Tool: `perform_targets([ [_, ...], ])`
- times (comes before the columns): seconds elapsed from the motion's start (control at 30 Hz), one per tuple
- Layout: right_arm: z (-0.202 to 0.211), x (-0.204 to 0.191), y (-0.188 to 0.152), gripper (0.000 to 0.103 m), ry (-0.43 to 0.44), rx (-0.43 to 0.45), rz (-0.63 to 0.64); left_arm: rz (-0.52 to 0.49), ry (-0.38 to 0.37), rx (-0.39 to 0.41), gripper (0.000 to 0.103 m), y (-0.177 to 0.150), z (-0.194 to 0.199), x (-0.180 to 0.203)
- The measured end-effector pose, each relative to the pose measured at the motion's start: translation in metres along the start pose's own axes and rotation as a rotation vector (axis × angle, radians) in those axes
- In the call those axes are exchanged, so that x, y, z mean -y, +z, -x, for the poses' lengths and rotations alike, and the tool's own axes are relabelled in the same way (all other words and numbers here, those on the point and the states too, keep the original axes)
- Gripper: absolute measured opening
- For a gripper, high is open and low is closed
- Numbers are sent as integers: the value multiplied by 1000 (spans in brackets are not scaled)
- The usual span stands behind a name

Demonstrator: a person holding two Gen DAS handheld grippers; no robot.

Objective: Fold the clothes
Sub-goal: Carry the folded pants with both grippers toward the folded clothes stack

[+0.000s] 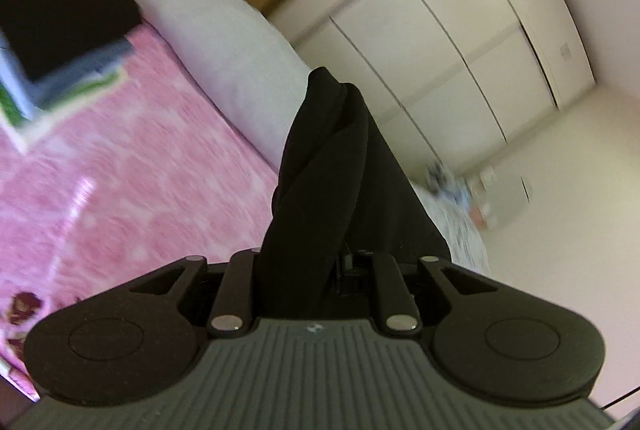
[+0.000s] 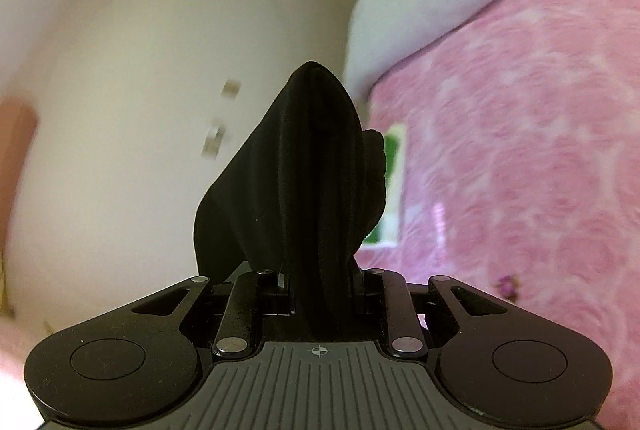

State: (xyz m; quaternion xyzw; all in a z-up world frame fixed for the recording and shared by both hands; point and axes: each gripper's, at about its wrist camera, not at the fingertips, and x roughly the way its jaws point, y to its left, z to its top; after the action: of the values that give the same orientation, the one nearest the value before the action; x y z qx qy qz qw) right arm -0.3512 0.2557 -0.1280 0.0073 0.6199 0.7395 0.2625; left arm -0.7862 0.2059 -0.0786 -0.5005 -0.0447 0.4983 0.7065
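Broadly, a bed with a pink floral bedspread (image 1: 132,190) fills the left half of the left wrist view and the right side of the right wrist view, and both pictures are smeared with motion blur. Along the bedspread's far edge lies a long white pillow (image 1: 224,58), and beyond it in the left wrist view stands a cream wardrobe (image 1: 460,42) with tall flat doors reaching toward the room's corner. On the bedspread, near the pillow's end, sits a stack of folded clothes (image 1: 60,50) — a black piece on top, grey-blue layers under it, and something green and white at the bottom; a sliver of that green and white also shows in the right wrist view, just behind the cloth held there. The black garment (image 1: 332,170) is off the bed, lifted between the two tools: it rises out of the left gripper (image 1: 320,262) in a bunched, twisted column, and it stands up from the right gripper (image 2: 320,278) in a pointed, draped peak. Both claws are clenched on this cloth, one at each end of it — the fabric is pinched right at the fingertips and covers them, so the pads themselves are hidden.
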Motion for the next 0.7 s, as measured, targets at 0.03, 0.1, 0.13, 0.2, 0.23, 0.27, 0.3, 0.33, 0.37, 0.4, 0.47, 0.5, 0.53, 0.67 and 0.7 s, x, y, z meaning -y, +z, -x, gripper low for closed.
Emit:
perform_targets([
  [0.03, -13, -6, 1, 20, 5, -22, 13, 15, 10, 27, 14, 3, 8, -4],
  [0.1, -35, -17, 2, 20, 10, -59, 31, 38, 27, 62, 14, 13, 24, -13],
  [0.13, -44, -23, 2, 20, 11, -75, 35, 51, 33, 76, 14, 21, 30, -18],
  [0.2, -66, -34, 4, 20, 16, -99, 47, 75, 36, 97, 14, 39, 41, -31],
  [0.23, -79, -40, 5, 20, 19, -107, 54, 76, 36, 106, 14, 49, 46, -37],
  [0.27, -91, -46, 8, 20, 23, -107, 62, 71, 33, 111, 14, 61, 47, -44],
  [0.3, -107, -48, 11, 20, 26, -102, 65, 66, 31, 116, 14, 72, 48, -51],
  [0.33, -122, -51, 13, 20, 30, -95, 67, 57, 28, 116, 14, 87, 48, -61],
  [0.37, -137, -54, 13, 20, 32, -81, 65, 47, 25, 113, 14, 101, 49, -72],
  [0.4, -152, -57, 14, 20, 33, -67, 63, 37, 20, 105, 14, 118, 48, -83],
  [0.47, -183, -62, 14, 20, 36, -34, 52, 11, 6, 74, 14, 153, 48, -105],
  [0.5, -199, -65, 14, 20, 34, -13, 40, -3, -2, 56, 14, 173, 45, -119],
  [0.53, -217, -68, 12, 20, 27, 7, 19, -14, -8, 36, 14, 190, 42, -133],
  [0.67, -288, -82, 7, 20, 0, 88, -68, -56, -18, -48, 14, 263, 35, -184],
  [0.7, -306, -86, 6, 20, -7, 107, -89, -63, -21, -67, 14, 280, 34, -197],
])
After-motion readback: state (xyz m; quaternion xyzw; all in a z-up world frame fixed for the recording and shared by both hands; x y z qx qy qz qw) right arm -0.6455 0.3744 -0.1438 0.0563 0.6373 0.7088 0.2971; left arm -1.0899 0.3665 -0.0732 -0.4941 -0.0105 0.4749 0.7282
